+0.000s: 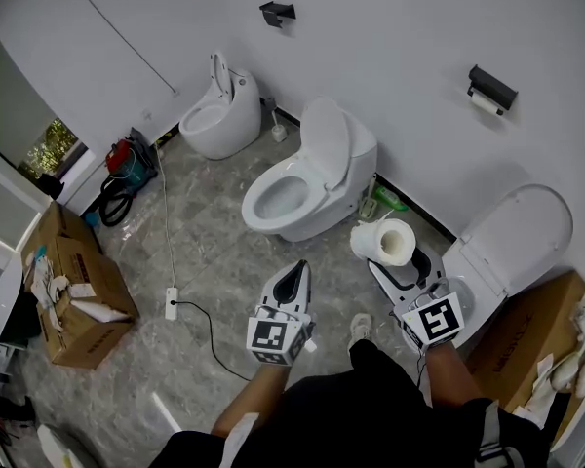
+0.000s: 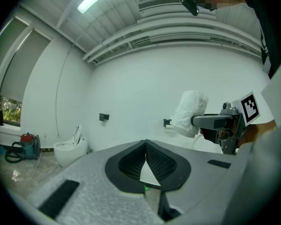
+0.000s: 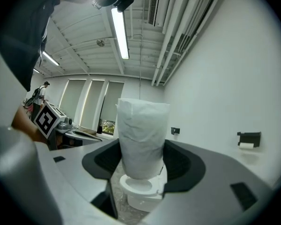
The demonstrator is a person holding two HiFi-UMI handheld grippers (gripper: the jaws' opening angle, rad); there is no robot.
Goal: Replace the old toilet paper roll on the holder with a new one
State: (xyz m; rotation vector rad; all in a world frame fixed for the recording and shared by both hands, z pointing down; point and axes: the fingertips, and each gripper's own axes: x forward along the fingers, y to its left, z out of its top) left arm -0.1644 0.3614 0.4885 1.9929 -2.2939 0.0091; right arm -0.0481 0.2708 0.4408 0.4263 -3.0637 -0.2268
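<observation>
My right gripper [image 1: 398, 263] is shut on a new white toilet paper roll [image 1: 384, 241], held upright between its pads; in the right gripper view the roll [image 3: 141, 139] fills the gap between the jaws. The black wall holder [image 1: 491, 88] hangs high at the right with a thin old roll [image 1: 486, 103] under it, and it appears far right in the right gripper view as the holder [image 3: 249, 138]. My left gripper [image 1: 294, 273] is shut and empty, pointing level; its pads meet at the left gripper [image 2: 145, 146].
Three white toilets stand along the wall: a small one [image 1: 213, 115], a middle one [image 1: 307, 178], and one [image 1: 512, 237] at the right. A second, bare black holder [image 1: 278, 12] is mounted farther left. Cardboard boxes [image 1: 73, 286], a floor cable [image 1: 190, 310] and a red vacuum [image 1: 127, 159] lie on the left.
</observation>
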